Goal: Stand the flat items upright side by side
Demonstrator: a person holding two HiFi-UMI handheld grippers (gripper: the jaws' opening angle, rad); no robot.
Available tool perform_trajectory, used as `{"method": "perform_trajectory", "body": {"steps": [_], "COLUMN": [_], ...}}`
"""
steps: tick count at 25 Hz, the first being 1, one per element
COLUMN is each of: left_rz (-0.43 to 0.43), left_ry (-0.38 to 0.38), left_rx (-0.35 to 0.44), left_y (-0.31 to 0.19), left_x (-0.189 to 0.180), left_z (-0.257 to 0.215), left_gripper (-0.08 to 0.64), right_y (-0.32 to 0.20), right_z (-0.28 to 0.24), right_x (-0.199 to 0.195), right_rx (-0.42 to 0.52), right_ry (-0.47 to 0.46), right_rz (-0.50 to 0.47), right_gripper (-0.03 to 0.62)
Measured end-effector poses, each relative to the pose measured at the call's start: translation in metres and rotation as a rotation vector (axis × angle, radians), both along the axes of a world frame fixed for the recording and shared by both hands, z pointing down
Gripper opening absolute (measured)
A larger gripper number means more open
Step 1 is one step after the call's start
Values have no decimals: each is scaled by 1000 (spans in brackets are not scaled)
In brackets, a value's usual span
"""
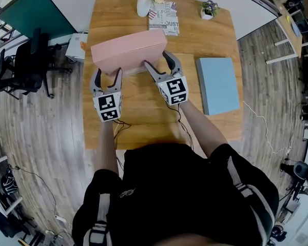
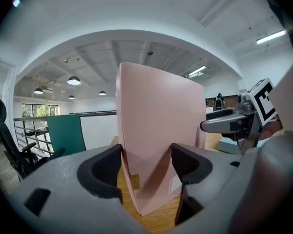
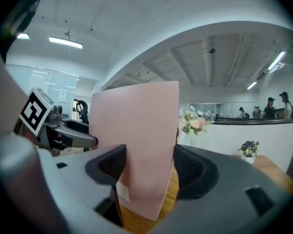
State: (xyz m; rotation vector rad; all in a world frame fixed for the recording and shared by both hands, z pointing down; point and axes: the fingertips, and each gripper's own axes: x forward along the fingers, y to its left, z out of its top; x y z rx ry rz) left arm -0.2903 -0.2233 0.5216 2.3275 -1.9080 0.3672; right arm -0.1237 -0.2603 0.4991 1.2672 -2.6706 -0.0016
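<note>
Step in hand: pink flat cardboard box (image 1: 128,53) up on long edge, mid wooden table (image 1: 143,122); blue flat box (image 1: 218,84) lies flat to its right. L gripper (image 1: 108,75) & R gripper (image 1: 158,61) each clamp one end, jaws wide, pads seemingly pressing. Operator should keep both grips level and seat the edge squarely before letting go.

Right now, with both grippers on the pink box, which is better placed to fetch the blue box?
Likely right. The blue box lies flat on that side, nearest the right gripper; the left gripper grips the pink box farther away and would have to reach across.
</note>
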Motion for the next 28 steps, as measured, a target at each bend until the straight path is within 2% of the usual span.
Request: {"method": "perform_trajectory", "body": {"steps": [12,17,22,28], "left_rz": [-13,-7,-8,-11], "left_ry": [-12,-5,40,44], "left_rx": [5,-10,-23,-32], "left_y": [1,1,4,12], "left_x": [0,1,1,1], "left_z": [0,0,-1,-2], "left_gripper": [333,337,339,347], "right_y": [-1,-2,0,6], "right_z": [3,3,5,8], "right_x": [5,7,8,14], "right_rx": [7,3,-19,-38], "right_ry": [20,30,34,33], "right_rz": [8,3,-16,-17], "right_gripper": [281,286,314,319]}}
